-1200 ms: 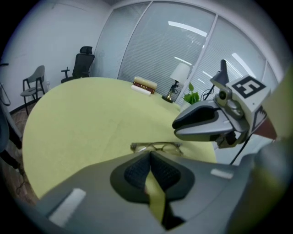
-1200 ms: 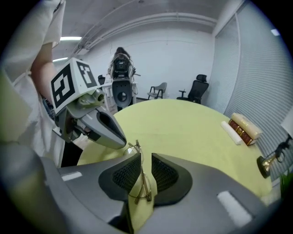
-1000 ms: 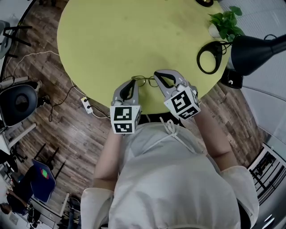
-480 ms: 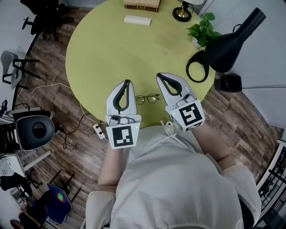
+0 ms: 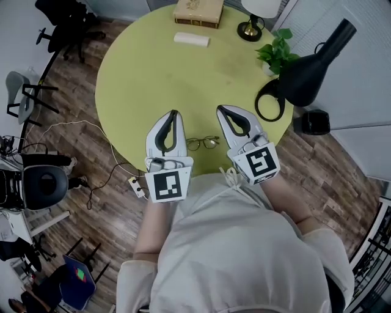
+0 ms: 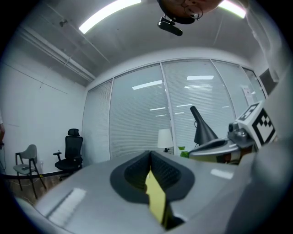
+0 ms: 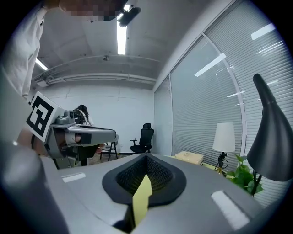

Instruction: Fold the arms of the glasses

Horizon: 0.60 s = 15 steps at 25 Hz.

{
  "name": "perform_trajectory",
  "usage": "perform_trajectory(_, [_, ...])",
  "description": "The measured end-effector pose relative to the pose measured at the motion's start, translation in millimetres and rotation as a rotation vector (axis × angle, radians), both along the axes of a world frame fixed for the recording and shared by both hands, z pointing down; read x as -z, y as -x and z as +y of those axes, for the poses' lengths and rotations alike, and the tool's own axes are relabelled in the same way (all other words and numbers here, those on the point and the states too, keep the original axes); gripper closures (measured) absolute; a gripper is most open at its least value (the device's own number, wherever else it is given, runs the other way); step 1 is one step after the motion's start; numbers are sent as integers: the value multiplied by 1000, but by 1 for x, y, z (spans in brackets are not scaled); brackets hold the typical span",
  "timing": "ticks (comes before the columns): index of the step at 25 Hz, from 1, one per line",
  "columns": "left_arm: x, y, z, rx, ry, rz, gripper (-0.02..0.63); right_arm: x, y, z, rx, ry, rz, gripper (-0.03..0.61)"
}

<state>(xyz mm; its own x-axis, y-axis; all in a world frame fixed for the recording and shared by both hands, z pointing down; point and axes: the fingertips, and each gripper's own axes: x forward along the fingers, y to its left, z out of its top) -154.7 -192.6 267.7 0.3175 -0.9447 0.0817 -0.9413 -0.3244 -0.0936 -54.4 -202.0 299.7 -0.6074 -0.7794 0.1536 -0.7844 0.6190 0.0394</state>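
**Head view: glasses lay untouched between two clenched grippers**

Head view showed the glasses resting on a round yellow table, close to its 6 o'clock edge, right in front of the person. The left gripper hovered just beside them at their 9 o'clock, and the right gripper just beside them at their 3 o'clock. Neither touched the frame. Both pointed toward 12 o'clock.

Each gripper's own view showed its jaws pressed together with nothing held, only a sliver of yellow tabletop visible through the slit behind the tips. Whether the arms of the glasses were open or folded could not be made out at this size.

A book lay at the table's 12 o'clock rim, with a small white block just below it. A lamp base stood at 1 o'clock and a plant at 2 o'clock. A black lamp leaned over the 3 o'clock edge. A black chair stood on the wood floor at 10 o'clock.
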Motion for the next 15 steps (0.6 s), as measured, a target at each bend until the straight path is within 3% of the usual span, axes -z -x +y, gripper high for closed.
perform_trajectory(15, [-16,5,-5,32,51,26,607,-11,2,-2,11,27,50,580])
